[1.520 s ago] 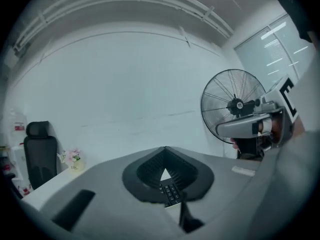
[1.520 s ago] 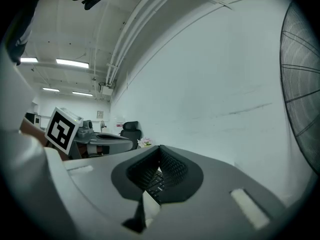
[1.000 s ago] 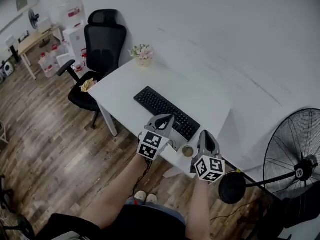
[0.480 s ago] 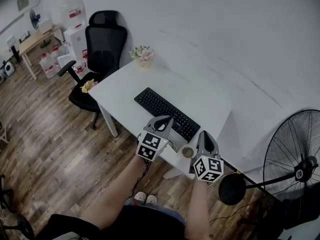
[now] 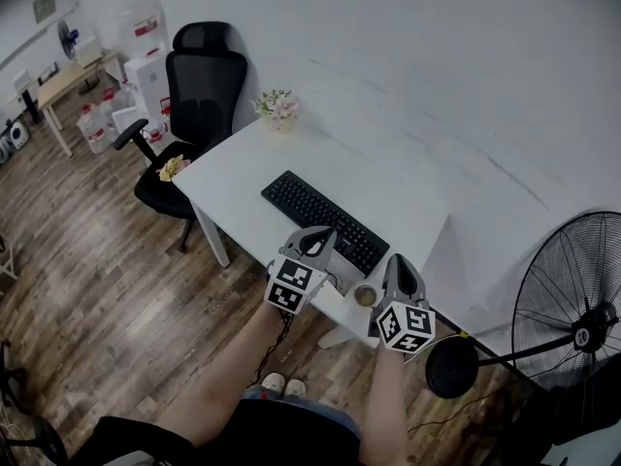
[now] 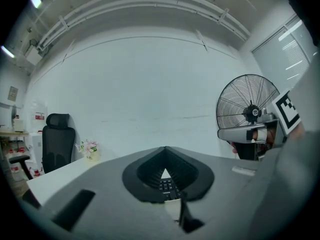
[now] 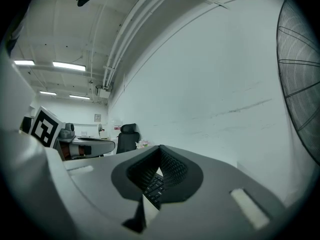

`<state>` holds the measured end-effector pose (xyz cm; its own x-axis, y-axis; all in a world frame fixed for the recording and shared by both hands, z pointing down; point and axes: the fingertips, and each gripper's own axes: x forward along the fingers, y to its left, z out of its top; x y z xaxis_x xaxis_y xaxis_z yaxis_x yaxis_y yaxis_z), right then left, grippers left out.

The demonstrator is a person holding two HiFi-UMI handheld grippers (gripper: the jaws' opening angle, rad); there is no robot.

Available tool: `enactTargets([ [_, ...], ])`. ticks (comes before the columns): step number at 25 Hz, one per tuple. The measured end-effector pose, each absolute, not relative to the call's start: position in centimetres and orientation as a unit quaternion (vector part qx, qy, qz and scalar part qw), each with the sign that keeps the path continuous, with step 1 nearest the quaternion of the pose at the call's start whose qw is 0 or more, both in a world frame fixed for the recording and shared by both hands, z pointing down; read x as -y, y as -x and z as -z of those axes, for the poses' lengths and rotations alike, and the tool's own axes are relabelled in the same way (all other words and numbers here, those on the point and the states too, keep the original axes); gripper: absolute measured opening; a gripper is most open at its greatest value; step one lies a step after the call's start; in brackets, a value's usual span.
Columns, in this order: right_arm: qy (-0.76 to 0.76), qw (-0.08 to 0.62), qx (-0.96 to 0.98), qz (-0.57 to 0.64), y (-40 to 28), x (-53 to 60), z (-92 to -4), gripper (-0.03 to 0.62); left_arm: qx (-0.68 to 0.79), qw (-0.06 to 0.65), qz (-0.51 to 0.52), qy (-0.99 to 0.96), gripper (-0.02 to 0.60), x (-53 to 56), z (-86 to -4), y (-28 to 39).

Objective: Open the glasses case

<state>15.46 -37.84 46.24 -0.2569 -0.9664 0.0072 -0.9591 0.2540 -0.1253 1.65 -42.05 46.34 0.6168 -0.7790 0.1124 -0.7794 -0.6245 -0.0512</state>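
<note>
because the left gripper [image 5: 321, 233] and right gripper [image 5: 398, 262] hover with jaws together, empty, and no glasses case shows clearly at the desk's [image 5: 243, 178] near edge, a blind reach could shove it off.

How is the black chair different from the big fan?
The chair has a solid padded back and headrest; the fan is a round wire cage you can see through. The chair stands by the far left end of the white desk; the fan stands off the desk's right side, nearer the person. Both are black.
</note>
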Motion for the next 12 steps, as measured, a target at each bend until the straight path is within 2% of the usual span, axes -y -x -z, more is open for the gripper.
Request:
enactTargets([
  [12,0.606,0.037,-0.793,0.05,-15.33,38.05,-46.07,0.006,0.433,-0.006,-0.067,-0.899,0.008,41.98,-46.26,-1.7],
])
